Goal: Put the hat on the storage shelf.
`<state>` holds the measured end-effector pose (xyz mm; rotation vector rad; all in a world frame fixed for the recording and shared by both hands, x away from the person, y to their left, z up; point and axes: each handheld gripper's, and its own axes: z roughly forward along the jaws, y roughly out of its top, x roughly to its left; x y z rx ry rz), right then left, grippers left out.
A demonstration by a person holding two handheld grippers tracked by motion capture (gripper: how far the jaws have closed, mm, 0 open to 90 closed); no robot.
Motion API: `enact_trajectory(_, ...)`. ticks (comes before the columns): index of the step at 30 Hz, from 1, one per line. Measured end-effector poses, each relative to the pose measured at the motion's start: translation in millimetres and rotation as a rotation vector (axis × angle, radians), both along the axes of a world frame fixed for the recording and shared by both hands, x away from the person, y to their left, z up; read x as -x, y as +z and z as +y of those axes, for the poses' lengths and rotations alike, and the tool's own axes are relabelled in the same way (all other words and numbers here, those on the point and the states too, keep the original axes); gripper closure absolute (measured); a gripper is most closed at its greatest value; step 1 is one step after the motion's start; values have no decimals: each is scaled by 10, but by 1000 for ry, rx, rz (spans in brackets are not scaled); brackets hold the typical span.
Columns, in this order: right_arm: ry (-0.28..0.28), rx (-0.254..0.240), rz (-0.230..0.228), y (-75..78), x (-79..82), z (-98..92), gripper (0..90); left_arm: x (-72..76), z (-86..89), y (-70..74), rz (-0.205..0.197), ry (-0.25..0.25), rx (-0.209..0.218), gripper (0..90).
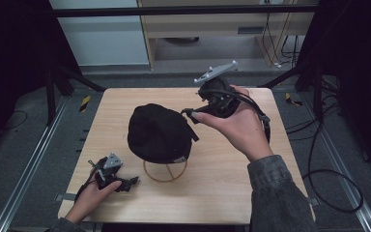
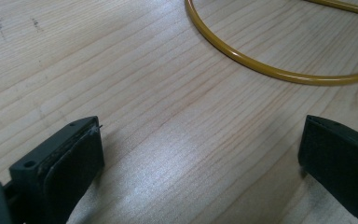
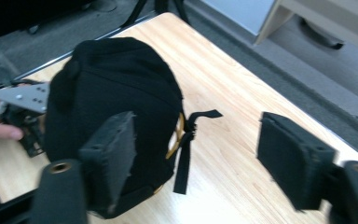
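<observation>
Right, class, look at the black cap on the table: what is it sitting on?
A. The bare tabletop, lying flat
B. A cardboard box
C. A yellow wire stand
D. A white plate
C: in the high view the black cap sits raised on a yellow wire stand, whose ring base rests on the wooden table below the cap's edge.

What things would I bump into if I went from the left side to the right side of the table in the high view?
Left gripper resting on the table → black cap sitting on its yellow wire stand → right gripper, held up in the person's hand with its jaws open beside the cap's strap.
</observation>
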<state>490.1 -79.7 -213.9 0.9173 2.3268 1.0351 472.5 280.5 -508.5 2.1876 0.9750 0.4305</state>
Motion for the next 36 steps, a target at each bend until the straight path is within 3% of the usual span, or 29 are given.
enact_trajectory(9, -78, -15, -24, -153, 69, -254, 69, 3, 1, 1, 2, -1, 0, 0)
enact_trajectory(14, -101, -48, -29, -260, 90, -433, 98, 4, 1, 0, 2, -1, 0, 0)
enact_trajectory(15, -101, -43, -22, -304, 96, -472, 150, 4, 0, -1, 1, -1, 1, 0)
enact_trajectory(18, -117, -24, -1, -429, 105, -543, 181, 4, -1, -2, 0, 0, 2, 0)
enact_trajectory(26, -133, -32, 23, -815, 109, -693, 181, 11, -1, -3, -1, 2, 2, 0)
enact_trajectory(36, -193, -40, 59, -1254, 90, -794, 183, 14, 1, -1, 2, 1, 0, 0)
